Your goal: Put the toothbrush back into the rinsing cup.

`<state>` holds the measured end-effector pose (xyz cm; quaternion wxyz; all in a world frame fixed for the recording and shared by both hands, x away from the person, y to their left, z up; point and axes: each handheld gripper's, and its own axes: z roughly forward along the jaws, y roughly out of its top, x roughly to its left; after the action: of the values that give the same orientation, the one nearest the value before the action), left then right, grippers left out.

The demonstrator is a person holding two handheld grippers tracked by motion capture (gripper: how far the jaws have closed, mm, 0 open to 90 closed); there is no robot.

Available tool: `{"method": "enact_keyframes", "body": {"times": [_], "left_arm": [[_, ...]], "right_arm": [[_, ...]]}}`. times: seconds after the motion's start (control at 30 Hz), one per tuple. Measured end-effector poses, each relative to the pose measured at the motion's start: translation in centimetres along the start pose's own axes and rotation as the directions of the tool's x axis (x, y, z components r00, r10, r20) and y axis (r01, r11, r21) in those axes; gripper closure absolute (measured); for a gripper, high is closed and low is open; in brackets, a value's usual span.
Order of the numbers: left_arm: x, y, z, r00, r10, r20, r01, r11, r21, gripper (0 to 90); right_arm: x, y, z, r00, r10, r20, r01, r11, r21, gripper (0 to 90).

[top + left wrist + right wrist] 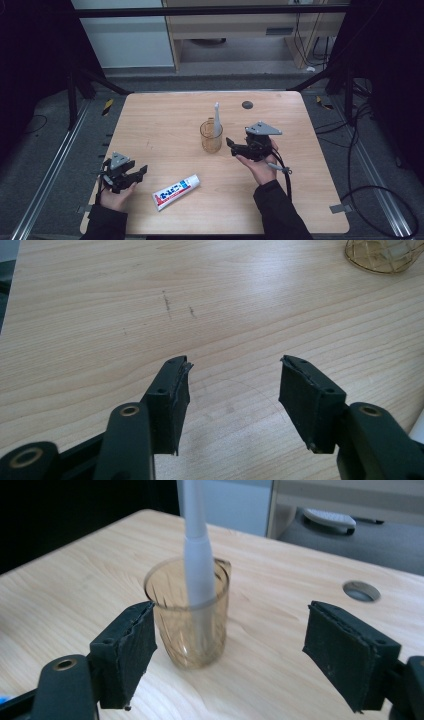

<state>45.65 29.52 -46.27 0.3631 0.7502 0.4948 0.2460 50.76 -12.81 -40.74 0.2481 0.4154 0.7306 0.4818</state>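
Amber ribbed glass cup [211, 136], frame centre, props white toothbrush [217, 120] upright; right gripper [231, 145] released beside it; left gripper [141, 173] empty, jaws parted, near white toothpaste tube [176, 192].

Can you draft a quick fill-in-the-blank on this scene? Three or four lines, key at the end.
1. The grey toothbrush stands inside the amber ____.
2. The toothpaste tube lies flat on the table, between the person's two ____.
3. The jaws of the right hand-held gripper stand ____, with nothing gripped between them.
4. The left hand-held gripper has only bare ____ between its jaws.

Missing words: cup; forearms; open; table
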Motion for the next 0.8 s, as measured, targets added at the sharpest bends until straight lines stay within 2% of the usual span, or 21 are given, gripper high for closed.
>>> {"method": "enact_keyframes", "body": {"times": [0.23,0.4,0.57,0.7,0.8], "left_arm": [[-0.3,0.0,-0.1,0.9996,0.016,0.021,-0.016,0.9999,0.002,51.7],[-0.4,0.0,-0.1,0.9989,0.018,0.043,-0.019,0.9998,0.012,56.6],[-0.6,-0.1,0.0,0.9974,0.021,0.069,-0.023,0.9991,0.034,60.0],[-0.8,-0.1,-0.1,0.9954,0.023,0.093,-0.028,0.9983,0.051,64.4],[-1.2,-0.1,-0.1,0.9922,0.045,0.116,-0.052,0.9966,0.064,68.6]], "right_arm": [[-1.5,-1.2,-1.7,0.9999,0.010,-0.002,-0.010,0.999,0.034,21.0],[-2.3,-2.2,-2.7,0.9998,-0.012,-0.014,0.012,0.998,0.058,21.4],[-3.2,-3.7,-3.7,0.9998,-0.020,0.001,0.019,0.996,0.088,22.3],[-4.0,-4.8,-4.5,0.9998,-0.018,-0.004,0.018,0.993,0.115,23.8],[-4.4,-5.6,-5.1,0.9998,-0.018,0.009,0.017,0.991,0.136,25.1]]}}
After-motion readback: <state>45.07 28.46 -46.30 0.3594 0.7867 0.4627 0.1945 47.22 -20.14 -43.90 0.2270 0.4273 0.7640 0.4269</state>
